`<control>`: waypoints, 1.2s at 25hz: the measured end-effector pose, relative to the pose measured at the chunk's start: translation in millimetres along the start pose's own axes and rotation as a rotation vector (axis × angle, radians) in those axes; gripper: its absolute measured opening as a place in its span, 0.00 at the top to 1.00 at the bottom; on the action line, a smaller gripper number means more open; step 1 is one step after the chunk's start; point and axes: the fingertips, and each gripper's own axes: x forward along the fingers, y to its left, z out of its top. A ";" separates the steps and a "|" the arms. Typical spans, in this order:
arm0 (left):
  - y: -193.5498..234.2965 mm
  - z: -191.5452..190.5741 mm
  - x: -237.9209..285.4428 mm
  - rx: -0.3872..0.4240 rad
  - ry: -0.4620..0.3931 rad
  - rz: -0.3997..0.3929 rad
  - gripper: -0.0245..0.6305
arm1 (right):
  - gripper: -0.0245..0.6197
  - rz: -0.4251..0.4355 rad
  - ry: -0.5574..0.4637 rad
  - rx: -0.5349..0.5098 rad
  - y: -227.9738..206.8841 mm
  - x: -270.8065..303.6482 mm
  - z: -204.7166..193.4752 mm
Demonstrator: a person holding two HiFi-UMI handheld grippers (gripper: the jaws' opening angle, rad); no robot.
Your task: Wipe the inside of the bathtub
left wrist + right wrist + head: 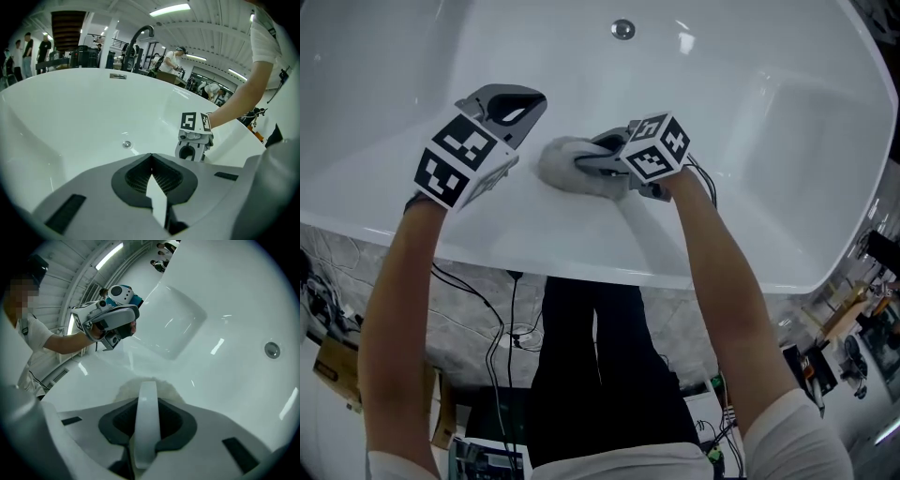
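Where right hand-held gripper [147, 389] closes, cloth [559, 163] sits pinched.

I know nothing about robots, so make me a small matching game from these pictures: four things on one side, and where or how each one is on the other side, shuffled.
Things:
1. left gripper
2. right gripper
3. cloth
4. round metal fitting

Descriptions:
A. on the bathtub wall farthest from the person
B. shut, with nothing in it
C. pale grey, against the tub's near inner wall
D. shut on the cloth

Pairs: 1-B, 2-D, 3-C, 4-A
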 end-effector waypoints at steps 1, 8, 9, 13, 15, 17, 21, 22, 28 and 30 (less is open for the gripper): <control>0.7 -2.4 4.8 0.004 0.008 -0.004 0.95 | 0.82 0.000 -0.004 0.003 -5.6 2.1 -1.8; 9.8 -18.8 51.6 -0.007 0.053 -0.027 0.95 | 0.82 -0.013 0.007 0.042 -64.7 10.8 -30.1; 12.5 -21.9 54.2 -0.004 0.063 -0.027 0.95 | 0.82 -0.018 0.011 0.048 -71.3 12.9 -32.5; 25.6 -32.1 65.8 0.007 0.105 -0.029 0.95 | 0.82 -0.062 0.029 0.047 -102.9 18.6 -42.4; 30.4 -37.8 70.4 0.008 0.122 -0.037 0.95 | 0.82 -0.087 0.049 0.043 -119.9 22.4 -49.8; 35.8 -43.9 74.9 0.005 0.133 -0.043 0.95 | 0.82 -0.100 0.063 0.048 -137.1 27.6 -55.9; 44.8 -57.3 78.8 -0.006 0.154 -0.038 0.95 | 0.82 -0.138 0.102 0.024 -161.1 38.5 -65.0; 46.4 -59.4 78.4 -0.009 0.158 -0.037 0.95 | 0.82 -0.154 0.114 0.013 -166.0 39.8 -67.0; 54.3 -57.3 60.8 -0.024 0.154 -0.009 0.95 | 0.82 -0.228 0.173 -0.007 -186.1 45.6 -76.5; 58.1 -54.5 51.0 -0.031 0.147 0.006 0.95 | 0.82 -0.255 0.187 -0.029 -191.1 47.9 -77.5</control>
